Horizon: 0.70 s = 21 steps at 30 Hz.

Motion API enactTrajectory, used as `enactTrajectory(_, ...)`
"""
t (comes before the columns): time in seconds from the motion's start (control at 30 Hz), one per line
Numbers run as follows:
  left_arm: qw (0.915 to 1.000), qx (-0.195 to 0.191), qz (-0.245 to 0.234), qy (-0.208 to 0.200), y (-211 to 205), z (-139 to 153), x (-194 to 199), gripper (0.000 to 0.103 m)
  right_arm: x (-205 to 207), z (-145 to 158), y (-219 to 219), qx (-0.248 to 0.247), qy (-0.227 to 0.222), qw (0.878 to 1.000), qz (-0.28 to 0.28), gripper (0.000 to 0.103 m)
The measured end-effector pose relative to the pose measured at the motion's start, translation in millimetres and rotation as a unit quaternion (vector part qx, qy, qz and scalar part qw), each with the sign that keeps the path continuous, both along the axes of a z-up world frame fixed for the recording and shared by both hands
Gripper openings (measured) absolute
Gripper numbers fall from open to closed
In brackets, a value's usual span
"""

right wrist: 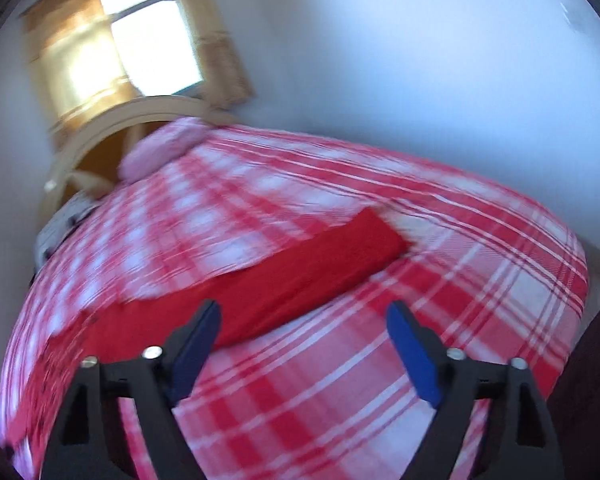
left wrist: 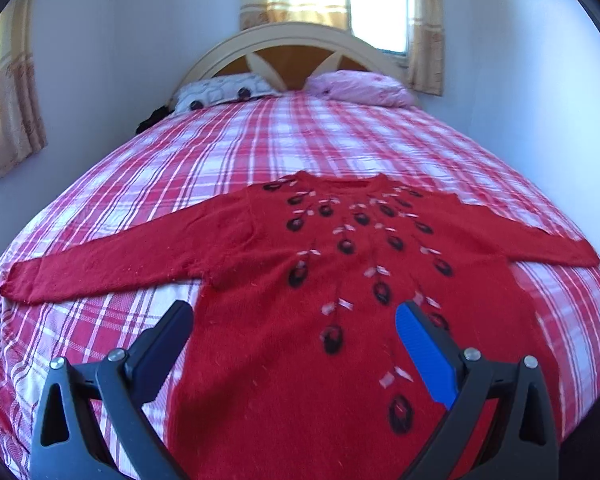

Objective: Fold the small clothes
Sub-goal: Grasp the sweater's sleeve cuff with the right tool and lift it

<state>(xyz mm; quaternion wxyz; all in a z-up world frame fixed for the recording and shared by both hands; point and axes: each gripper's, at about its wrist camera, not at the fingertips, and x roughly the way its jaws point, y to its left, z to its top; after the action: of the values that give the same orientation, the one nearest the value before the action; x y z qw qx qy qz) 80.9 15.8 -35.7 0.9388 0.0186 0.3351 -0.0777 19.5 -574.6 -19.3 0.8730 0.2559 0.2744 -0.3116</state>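
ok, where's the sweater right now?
The red sweater lies flat on the plaid bedspread at the near end of the bed, sleeves spread, just ahead of the left gripper.

The right wrist view is smeared by motion: beyond the fingers (right wrist: pixel 204 332), the red sweater's sleeve (right wrist: pixel 300 272) and the plaid bed (right wrist: pixel 440 360) lose their detail, and the window (right wrist: pixel 148 40) streaks. In the left wrist view, the sweater's hem (left wrist: pixel 300 440) runs below the fingers (left wrist: pixel 420 340) and off the bottom edge. A dark object (left wrist: pixel 154 118) far ahead, beside the pillow (left wrist: pixel 224 90), is perhaps clothing.
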Motion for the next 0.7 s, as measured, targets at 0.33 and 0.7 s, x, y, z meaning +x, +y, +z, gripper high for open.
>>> enactTrajectory(0.33, 0.9959, 0.007, 0.081, 0.040, 30.1, -36.1, 46.3, 0.103, 60.3, -38.1, -68.2, 0.033, 0.064, 0.997, -0.042, 0.069)
enactTrajectory(0.7, 0.9867, -0.051, 0.113, 0.105, 53.4, -68.3, 61.0, 0.103, 77.2, -51.2, -68.4, -0.021, 0.113, 0.993, -0.030, 0.024)
